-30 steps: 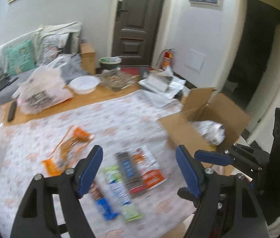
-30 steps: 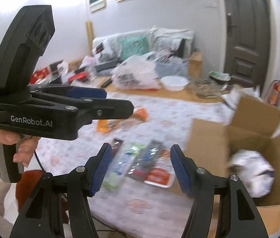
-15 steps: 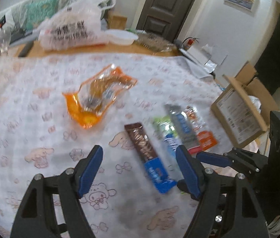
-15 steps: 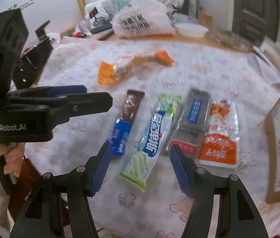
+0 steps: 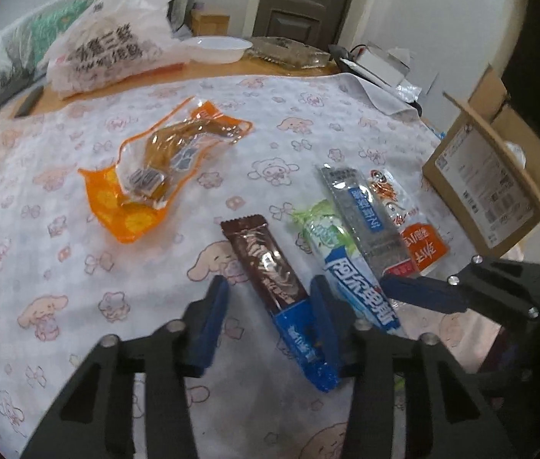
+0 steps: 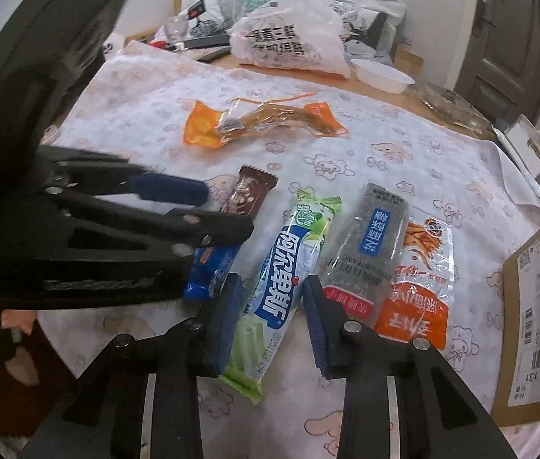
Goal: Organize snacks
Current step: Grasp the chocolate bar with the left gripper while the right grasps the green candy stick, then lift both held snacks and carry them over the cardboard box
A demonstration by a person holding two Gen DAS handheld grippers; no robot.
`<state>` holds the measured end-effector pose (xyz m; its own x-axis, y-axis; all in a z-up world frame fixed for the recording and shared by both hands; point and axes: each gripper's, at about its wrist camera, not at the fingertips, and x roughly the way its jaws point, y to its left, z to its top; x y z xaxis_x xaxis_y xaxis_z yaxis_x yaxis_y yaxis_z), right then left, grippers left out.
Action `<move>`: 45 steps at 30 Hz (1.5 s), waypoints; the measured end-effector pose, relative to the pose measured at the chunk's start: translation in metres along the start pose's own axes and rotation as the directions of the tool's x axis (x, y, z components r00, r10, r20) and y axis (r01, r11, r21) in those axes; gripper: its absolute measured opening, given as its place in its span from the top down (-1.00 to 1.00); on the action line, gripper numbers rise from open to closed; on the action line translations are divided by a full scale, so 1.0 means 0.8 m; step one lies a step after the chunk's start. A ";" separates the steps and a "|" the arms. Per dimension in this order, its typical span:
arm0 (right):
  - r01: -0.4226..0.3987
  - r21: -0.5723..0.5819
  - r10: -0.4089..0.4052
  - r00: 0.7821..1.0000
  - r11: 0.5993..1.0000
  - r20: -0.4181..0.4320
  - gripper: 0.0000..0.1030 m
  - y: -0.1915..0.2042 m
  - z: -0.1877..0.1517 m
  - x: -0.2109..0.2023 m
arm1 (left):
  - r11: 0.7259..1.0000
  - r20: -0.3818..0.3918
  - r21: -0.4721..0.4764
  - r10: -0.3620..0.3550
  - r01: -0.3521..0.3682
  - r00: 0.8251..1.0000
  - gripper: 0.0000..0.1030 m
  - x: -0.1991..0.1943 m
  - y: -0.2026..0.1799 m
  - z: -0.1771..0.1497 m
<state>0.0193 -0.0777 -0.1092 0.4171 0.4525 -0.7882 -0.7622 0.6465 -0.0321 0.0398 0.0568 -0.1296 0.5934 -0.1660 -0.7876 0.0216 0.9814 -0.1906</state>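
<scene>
Snacks lie in a row on the near tablecloth (image 5: 59,267). Your left gripper (image 5: 268,319) has jaws apart around the brown and blue bar (image 5: 277,287). Your right gripper (image 6: 271,317) has jaws apart around the green and blue candy pack (image 6: 281,279). The cardboard box (image 6: 537,306) stands at the right.

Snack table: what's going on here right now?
A person holds both grippers low over a patterned tablecloth. The left gripper, open, straddles the brown-and-blue bar wrapper. The right gripper, open, straddles the green-and-blue candy packet. Nothing is gripped yet; the open cardboard box waits alongside.
</scene>
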 end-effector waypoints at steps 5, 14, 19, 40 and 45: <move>-0.066 -0.022 0.066 0.998 0.998 -0.023 0.47 -0.004 -0.010 -0.009 | 0.994 0.000 0.104 0.027 -0.027 1.000 0.61 -0.008 -0.013 -0.007; -0.091 0.012 0.092 0.994 0.996 -0.061 0.46 -0.010 -0.029 -0.017 | 0.999 -0.040 0.044 0.027 -0.025 0.999 0.61 -0.024 0.020 -0.022; -0.058 0.011 0.058 0.998 0.998 -0.024 0.45 -0.004 -0.027 -0.012 | 0.994 -0.031 0.088 0.064 -0.061 0.997 0.59 -0.014 0.002 -0.019; -0.032 -0.050 0.038 0.991 0.998 0.128 0.57 0.022 -0.002 -0.066 | 0.989 0.075 0.063 0.131 -0.136 0.988 0.69 -0.065 0.005 -0.020; -0.044 -0.055 0.054 0.976 0.998 0.209 0.57 0.023 0.017 -0.109 | 0.987 0.141 0.058 0.140 -0.149 0.980 0.69 -0.114 -0.009 -0.013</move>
<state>-0.0242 -0.0970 -0.0331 0.4695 0.6054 -0.6427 -0.8058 0.5913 -0.0316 -0.0226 0.0639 -0.0626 0.6983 -0.0119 -0.7158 -0.0202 0.9991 -0.0363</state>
